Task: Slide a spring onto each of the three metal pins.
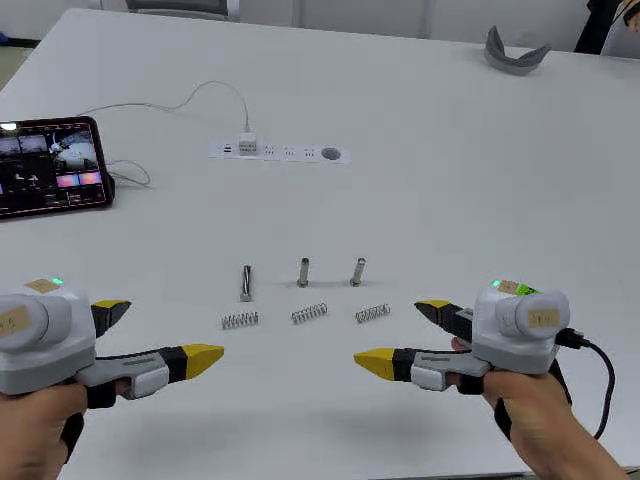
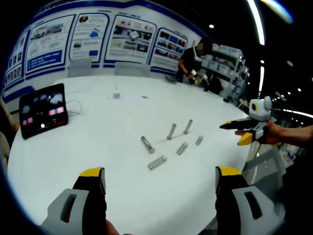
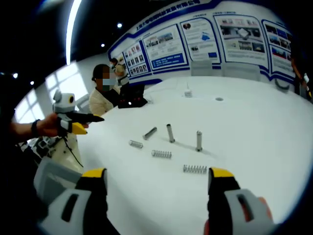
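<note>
Fingers of left gripper, right gripper wide apart, three pins, three springs

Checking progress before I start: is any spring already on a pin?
No, all three springs lie on the table, apart from the pins.

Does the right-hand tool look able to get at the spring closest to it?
Probably yes: the right tool is open, and only bare table lies between it and the nearest spring.
</note>
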Motion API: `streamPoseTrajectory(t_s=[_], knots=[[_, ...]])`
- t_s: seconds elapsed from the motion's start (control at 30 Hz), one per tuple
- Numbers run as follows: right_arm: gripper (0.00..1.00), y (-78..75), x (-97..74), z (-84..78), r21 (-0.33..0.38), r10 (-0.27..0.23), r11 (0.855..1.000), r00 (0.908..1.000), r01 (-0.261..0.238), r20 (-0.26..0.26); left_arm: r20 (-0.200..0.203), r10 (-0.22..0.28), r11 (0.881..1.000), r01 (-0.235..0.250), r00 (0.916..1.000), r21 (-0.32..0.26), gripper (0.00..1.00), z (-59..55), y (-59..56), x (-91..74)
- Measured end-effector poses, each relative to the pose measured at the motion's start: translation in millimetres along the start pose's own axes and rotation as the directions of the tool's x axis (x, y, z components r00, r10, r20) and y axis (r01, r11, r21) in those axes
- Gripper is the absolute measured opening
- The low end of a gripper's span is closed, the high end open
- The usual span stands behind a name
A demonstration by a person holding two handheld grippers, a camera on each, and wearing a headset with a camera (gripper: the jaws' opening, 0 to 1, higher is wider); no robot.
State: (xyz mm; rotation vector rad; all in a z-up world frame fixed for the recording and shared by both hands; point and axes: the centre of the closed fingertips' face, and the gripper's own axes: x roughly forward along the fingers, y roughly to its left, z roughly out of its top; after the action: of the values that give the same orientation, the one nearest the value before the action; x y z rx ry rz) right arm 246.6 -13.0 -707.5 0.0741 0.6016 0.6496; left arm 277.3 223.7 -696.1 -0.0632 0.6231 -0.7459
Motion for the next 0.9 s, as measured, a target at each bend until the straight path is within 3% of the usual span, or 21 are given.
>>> streamPoseTrajectory(t_s=[0.23, 0.5, 0.6, 0.9], knots=[[0.90, -2.1, -2.3, 2.5, -0.001, -0.013, 1.000, 0.9995, 0.013, 0.030, -0.010, -0.005, 1.000, 0.005, 0.9999, -0.007, 0.93, -4.0, 0.2, 2.6], [0.92, 1.8, -4.9, -2.4, 0.006, -0.014, 1.000, 0.9998, 0.014, 0.018, -0.016, -0.017, 1.000, 0.017, 0.9997, -0.004, 0.90, 1.6, 3.1, 12.6], [0.92, 3.3, -5.7, -3.8, 0.006, -0.013, 1.000, 0.9998, 0.013, 0.015, -0.024, -0.022, 1.000, 0.021, 0.9995, -0.015, 0.84, 2.8, 5.7, 17.1], [0.92, 8.3, -8.8, -12.5, 0.003, -0.011, 1.000, 0.9999, 0.011, -0.003, -0.025, -0.038, 0.999, 0.038, 0.9990, -0.013, 0.85, 12.0, 6.8, 36.7]])
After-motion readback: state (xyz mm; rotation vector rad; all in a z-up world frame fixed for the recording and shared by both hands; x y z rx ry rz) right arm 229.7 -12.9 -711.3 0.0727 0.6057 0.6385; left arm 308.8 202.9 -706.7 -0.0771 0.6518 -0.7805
